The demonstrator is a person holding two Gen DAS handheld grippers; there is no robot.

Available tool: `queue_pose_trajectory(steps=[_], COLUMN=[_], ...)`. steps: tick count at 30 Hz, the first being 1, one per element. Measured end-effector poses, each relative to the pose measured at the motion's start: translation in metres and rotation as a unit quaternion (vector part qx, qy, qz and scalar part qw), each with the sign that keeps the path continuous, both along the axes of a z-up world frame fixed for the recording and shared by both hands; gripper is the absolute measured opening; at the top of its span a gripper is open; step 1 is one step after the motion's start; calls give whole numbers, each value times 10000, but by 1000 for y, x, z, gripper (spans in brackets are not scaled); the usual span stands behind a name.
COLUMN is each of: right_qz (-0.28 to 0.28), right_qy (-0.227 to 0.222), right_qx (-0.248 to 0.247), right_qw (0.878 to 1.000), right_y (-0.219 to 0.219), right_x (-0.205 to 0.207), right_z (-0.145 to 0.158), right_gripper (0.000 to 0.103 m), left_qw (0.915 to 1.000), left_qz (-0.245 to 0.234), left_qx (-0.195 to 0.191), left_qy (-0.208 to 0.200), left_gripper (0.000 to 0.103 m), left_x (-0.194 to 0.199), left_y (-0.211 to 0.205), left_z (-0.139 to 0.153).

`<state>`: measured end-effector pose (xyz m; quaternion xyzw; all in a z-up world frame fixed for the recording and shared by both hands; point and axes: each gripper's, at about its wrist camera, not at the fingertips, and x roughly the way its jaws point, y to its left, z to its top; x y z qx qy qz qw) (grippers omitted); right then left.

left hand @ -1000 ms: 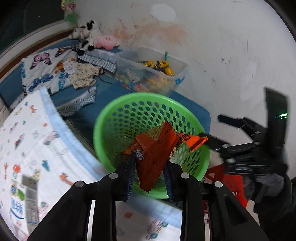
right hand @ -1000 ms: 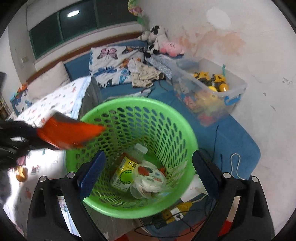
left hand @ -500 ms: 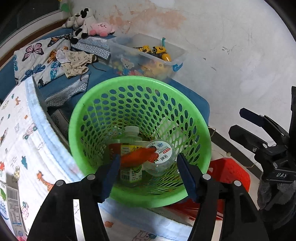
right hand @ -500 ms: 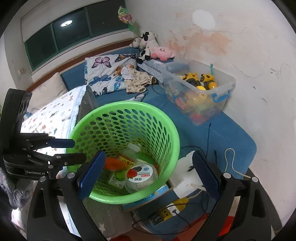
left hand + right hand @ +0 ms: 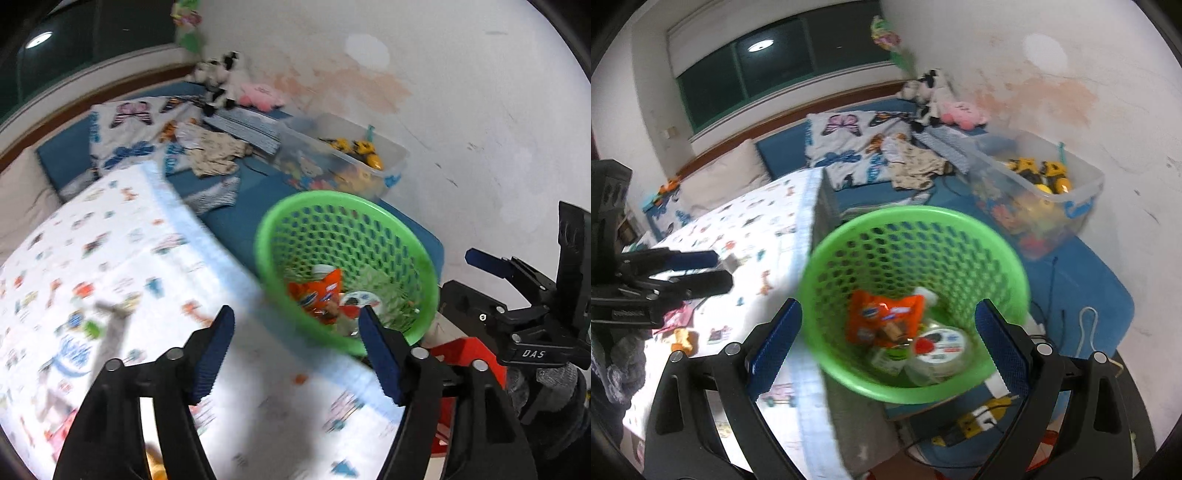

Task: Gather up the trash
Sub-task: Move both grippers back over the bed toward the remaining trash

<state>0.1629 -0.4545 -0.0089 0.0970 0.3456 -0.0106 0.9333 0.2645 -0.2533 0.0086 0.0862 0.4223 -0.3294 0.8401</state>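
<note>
Orange wrapper dropped into the green basket, both grippers now empty
Left gripper [image 5: 295, 350] fingers spread wide, no longer pinching the orange wrapper [image 5: 882, 321], which lies inside the green basket [image 5: 849, 384] at frame centre; right gripper [image 5: 890, 343] equally spread; more litter, lower left, awaits

I see a printed sheet [image 5: 753, 221] covering the bed, a butterfly pillow [image 5: 849, 140] behind it, and plush toys [image 5: 934, 96] against the stained wall [image 5: 1052, 92]. A clear toy bin [image 5: 1045, 192] sits on the blue mat [image 5: 1089, 273]. A window [image 5: 775, 62] is dark.
</note>
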Motion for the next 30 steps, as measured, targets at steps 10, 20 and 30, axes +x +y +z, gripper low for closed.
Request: queue_pose_trajectory(steps=[10, 20, 30], right_qz=[684, 1468, 2592], right_qy=[0, 86, 561], right_qx=[72, 153, 77], right_qw=[9976, 9890, 9642], right_y=[67, 136, 240], right_x=[21, 37, 42], right_z=[3, 3, -37], right_gripper=[94, 94, 91], left_qw=[9971, 9876, 9781], left_qz=[717, 1556, 2075], left_qx=[86, 173, 134], left_qy=[-245, -80, 44], left_gripper=[70, 72, 72], left_x=[-11, -10, -14], left_y=[121, 241, 300], left_z=[8, -6, -19])
